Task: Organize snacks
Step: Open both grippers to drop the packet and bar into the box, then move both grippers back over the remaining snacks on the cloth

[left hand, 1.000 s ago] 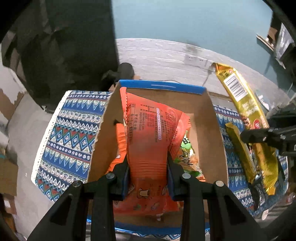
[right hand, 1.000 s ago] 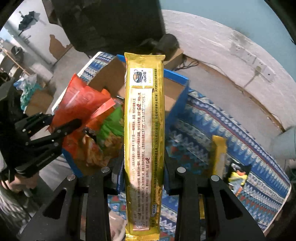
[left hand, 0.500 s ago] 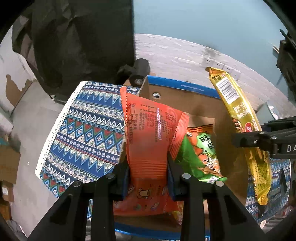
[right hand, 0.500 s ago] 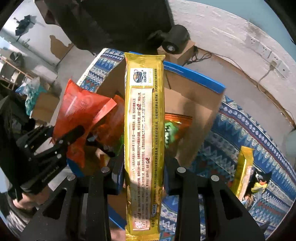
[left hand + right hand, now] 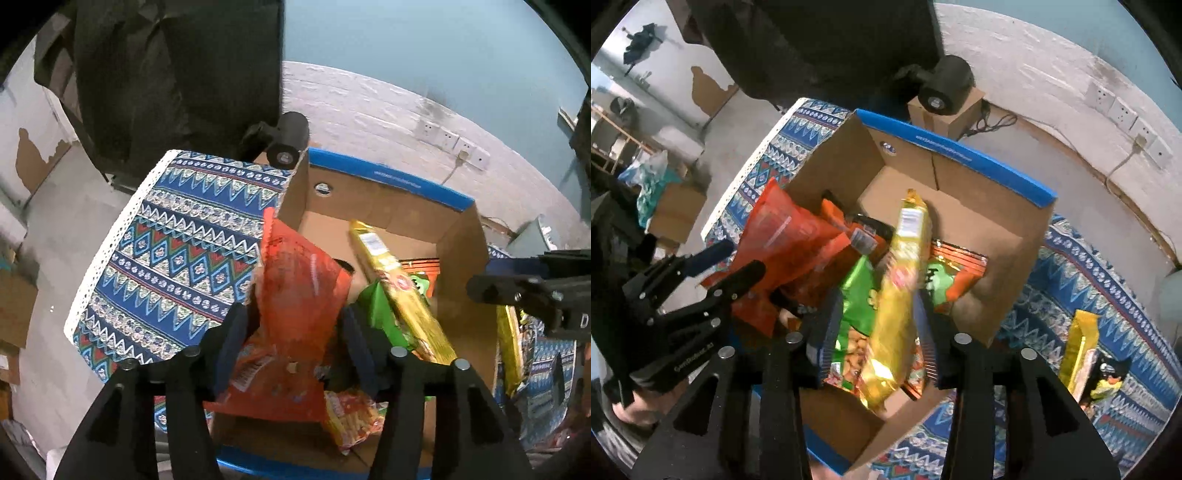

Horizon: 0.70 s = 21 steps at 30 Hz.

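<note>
Left claw [image 5: 295, 332] spread apart, orange snack bag [image 5: 299, 295] loose between fingers, frame centre. Right claw [image 5: 877, 325] spread, yellow packet [image 5: 897, 295] between fingers, inside cardboard box [image 5: 1015, 236].

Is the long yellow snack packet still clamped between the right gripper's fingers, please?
No, the right gripper stands open and the blurred yellow packet is dropping into the cardboard box.
</note>
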Motion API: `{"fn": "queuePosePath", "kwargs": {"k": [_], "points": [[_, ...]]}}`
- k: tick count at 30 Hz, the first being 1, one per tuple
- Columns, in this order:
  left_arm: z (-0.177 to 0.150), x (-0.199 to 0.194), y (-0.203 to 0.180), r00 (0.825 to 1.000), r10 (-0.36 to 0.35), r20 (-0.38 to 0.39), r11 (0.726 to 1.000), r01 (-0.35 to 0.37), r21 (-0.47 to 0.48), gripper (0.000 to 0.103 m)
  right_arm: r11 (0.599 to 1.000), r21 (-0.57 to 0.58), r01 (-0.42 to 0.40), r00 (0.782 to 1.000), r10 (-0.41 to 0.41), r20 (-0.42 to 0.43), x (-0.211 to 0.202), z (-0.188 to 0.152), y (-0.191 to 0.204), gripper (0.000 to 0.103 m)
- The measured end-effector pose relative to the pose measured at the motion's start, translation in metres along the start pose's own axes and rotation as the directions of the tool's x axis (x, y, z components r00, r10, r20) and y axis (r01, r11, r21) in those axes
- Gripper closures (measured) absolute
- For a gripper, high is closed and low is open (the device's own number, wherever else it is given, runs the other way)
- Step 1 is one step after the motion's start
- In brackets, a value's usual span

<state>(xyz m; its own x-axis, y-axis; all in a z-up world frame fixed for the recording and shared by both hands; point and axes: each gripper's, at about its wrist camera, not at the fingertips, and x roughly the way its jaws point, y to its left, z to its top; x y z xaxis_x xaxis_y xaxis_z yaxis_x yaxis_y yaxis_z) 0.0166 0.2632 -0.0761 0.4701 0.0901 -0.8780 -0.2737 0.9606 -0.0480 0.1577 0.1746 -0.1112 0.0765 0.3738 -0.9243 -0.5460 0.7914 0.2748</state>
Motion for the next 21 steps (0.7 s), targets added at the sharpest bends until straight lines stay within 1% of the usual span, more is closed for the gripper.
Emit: {"fn": "queuePosePath", "kwargs": {"k": [2,4,6,8,12,17,21], "points": [[0.0,-0.001,-0.005,1.0,-0.012,0.0,1.0,0.012,0.004,0.042,1.0,0.003,0.01,1.0,-0.01,0.007,-0.005,-0.004,-0.004,0.051],[-0.002,-0.003,-0.011,1.0,-0.02,-0.001,1.0,0.02,0.015,0.036,1.0,0.0,0.023,1.0,-0.023,0.01,-0.008,-0.008,-0.008,0.047],[-0.003,-0.007,-0.019,1.0,-0.024,0.004,0.999,0.024,0.033,0.035,0.999,-0.008,0.042,0.999,-0.042,0.016,-0.014,-0.013,-0.013,0.04],[-0.006,-0.01,-0.03,1.0,-0.03,0.01,0.998,0.029,0.06,0.034,0.998,-0.01,0.059,0.998,-0.058,0.023,-0.02,-0.019,-0.018,0.037],[-0.009,-0.016,-0.051,0.998,-0.065,0.003,0.993,0.064,0.102,0.03,0.996,-0.003,0.086,0.996,-0.086,0.032,-0.033,-0.036,-0.034,0.035],[-0.013,-0.023,-0.083,0.997,-0.08,0.003,0.981,0.078,0.18,0.027,0.992,0.023,0.121,0.992,-0.121,0.039,-0.05,-0.056,-0.059,0.034],[-0.018,-0.025,-0.104,0.994,-0.104,-0.017,0.972,0.105,0.21,0.027,0.99,0.05,0.134,0.99,-0.137,0.047,-0.064,-0.076,-0.082,0.034]]}}
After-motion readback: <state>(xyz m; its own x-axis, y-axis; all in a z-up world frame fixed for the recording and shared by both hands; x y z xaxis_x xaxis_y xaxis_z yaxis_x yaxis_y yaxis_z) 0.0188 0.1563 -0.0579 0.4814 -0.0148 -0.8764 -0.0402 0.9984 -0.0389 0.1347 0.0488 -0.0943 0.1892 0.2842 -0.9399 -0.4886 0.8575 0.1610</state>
